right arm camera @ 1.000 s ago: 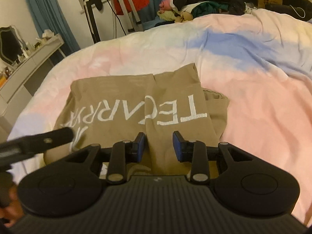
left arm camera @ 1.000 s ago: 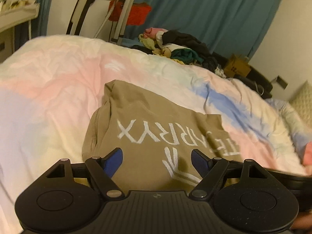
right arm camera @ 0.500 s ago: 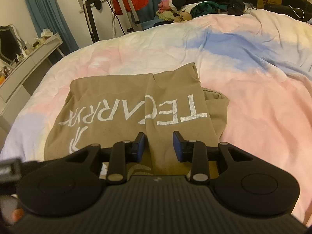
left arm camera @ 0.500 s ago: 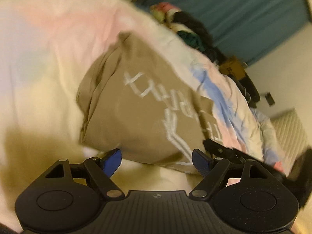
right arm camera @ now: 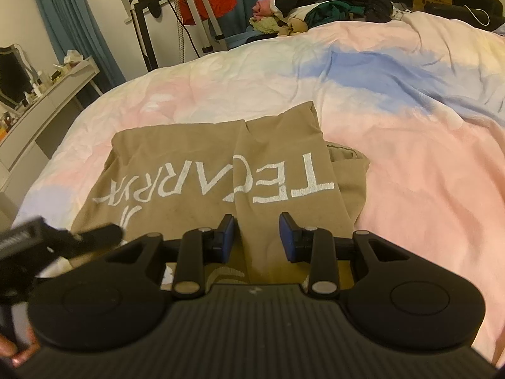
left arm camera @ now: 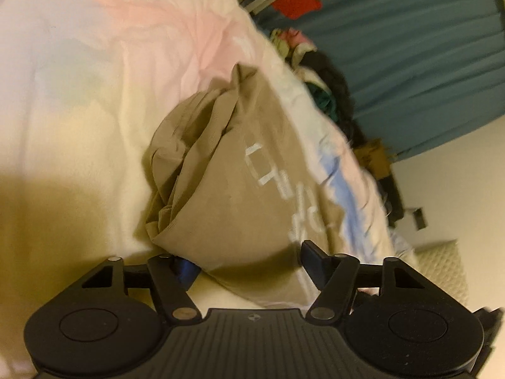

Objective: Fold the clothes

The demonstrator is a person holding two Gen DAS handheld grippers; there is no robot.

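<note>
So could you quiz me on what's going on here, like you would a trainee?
1. True or false: the tan shirt with white lettering lies on a pastel duvet.
2. Which tool is tilted and nosing in at the shirt's bunched side edge: A) left tool, B) right tool?
3. Fill in: at the far end of the bed sits a pile of ____.

Key: 1 true; 2 A; 3 clothes.
</note>
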